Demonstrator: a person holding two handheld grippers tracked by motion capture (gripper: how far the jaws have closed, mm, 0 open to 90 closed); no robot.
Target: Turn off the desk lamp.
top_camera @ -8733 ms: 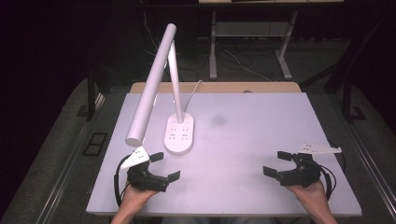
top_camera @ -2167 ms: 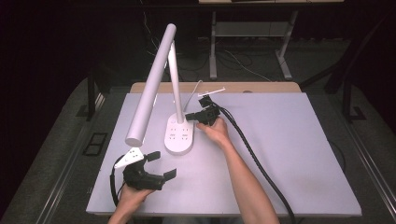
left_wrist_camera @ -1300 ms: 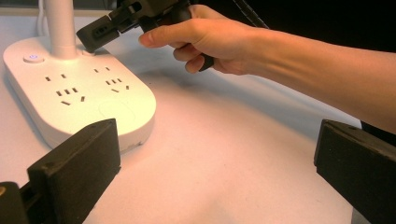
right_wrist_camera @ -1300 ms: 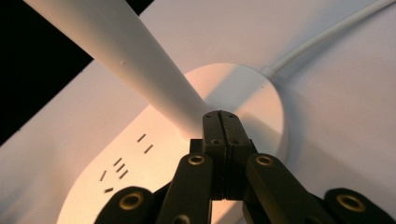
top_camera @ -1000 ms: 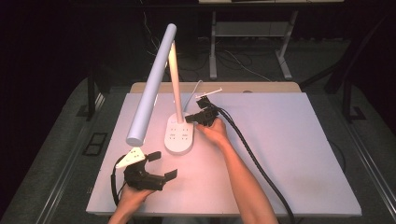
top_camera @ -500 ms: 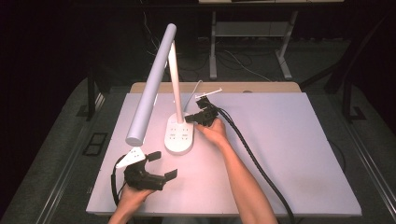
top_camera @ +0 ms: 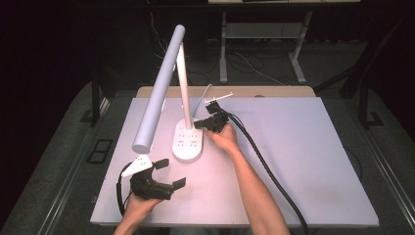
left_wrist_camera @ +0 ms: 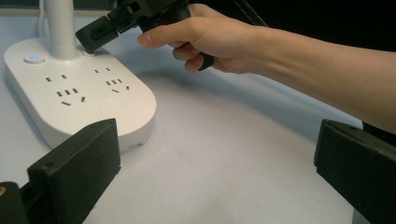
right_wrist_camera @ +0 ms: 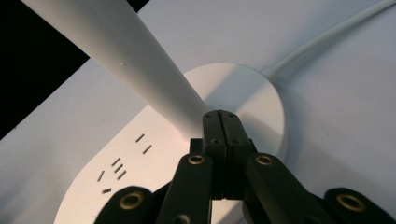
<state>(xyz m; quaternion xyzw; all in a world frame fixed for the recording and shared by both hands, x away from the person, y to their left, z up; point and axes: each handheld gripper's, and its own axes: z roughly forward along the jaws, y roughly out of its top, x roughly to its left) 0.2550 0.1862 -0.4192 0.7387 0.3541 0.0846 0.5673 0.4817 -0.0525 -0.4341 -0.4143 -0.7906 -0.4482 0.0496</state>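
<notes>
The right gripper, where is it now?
In the high view, the right gripper is at the table's middle, its shut jaws on the lamp base beside the pole.

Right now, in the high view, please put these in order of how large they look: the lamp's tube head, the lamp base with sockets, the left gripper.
1. Lamp's tube head, the longest, though it stands nearer the camera.
2. Lamp base with sockets.
3. Left gripper, jaws open; close to the base in size, so this rank is unsure.
</notes>
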